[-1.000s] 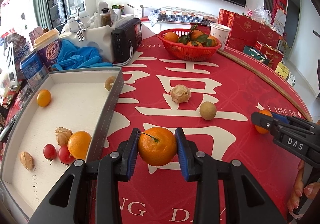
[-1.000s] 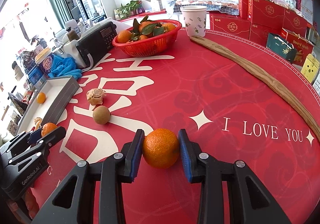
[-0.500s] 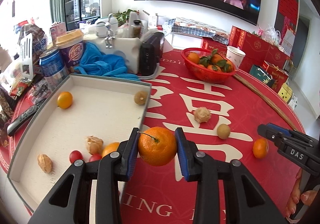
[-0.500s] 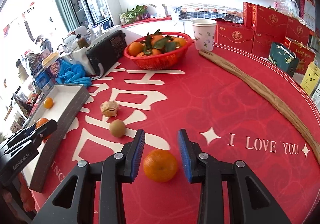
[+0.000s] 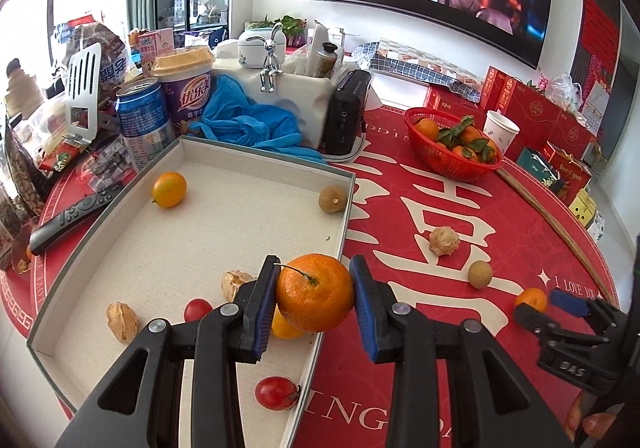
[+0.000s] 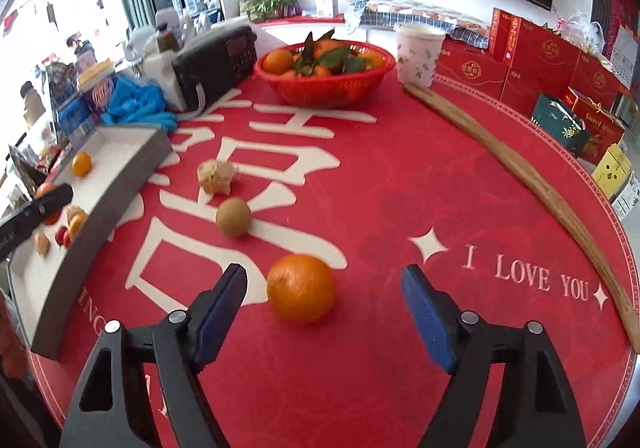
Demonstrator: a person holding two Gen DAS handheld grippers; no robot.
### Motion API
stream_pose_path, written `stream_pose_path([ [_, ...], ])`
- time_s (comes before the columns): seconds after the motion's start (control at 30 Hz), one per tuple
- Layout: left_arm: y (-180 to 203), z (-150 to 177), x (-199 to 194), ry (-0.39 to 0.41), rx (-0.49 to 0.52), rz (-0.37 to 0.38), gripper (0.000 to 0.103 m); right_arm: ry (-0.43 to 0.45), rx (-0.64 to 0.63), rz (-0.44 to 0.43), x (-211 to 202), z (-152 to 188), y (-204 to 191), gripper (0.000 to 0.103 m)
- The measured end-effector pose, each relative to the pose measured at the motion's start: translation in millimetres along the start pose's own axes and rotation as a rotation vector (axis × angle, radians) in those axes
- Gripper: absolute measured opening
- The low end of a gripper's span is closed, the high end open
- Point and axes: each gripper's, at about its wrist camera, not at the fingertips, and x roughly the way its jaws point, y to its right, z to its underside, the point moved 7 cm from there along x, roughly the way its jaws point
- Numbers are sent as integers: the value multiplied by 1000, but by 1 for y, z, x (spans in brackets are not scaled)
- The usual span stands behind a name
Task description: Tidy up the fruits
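— Red cloth [image 6: 360, 168] with big cream characters covers the round table; what have you got in the tongs?

— My left gripper [image 5: 314, 298] is clenched on a mandarin [image 5: 315, 298], bright orange, pebbled skin, a thin dark stem sticking out toward the left pad. I'm holding it over the near right edge of the shallow grey-walled box [image 5: 348, 204] (white lining, gritty look).

— And the right one?

— My right gripper [image 6: 324, 320] has just been opening; its jaws now stand wide and released. A second mandarin [image 6: 301, 287] sits on the cloth between them, nearer the left pad, touching neither.

— What lies around?

— In the box: a small yellow-orange fruit [image 5: 169, 189], a tan round one [image 5: 333, 199] in the far corner, two cherry tomatoes [image 5: 277, 392], two papery husked fruits [image 5: 122, 320]. On the cloth beyond, a brown round fruit [image 6: 233, 217] and another husked one [image 6: 218, 177]. Farther back, a red basket [image 6: 326, 88] of leafy mandarins beside a paper cup [image 6: 418, 56].
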Motion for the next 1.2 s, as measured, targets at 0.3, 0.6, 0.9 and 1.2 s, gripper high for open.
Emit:
stream_pose_path([
  [0.3,-15,3,6,-27,-34,-20,39,-10,-4,28,15,0,-3,38],
  [0.6,-29,0,5,-22,-63,-42,39,28,-44,-35,-6,-28,-38,39],
  [0.9,-58,1,7,-32,-123,-91,39,1,-88,-160,-5,-54,-105,39],
  [1.2,-82,8,17,-83,-173,-125,39,-47,-170,-241,8,-72,-179,39],
])
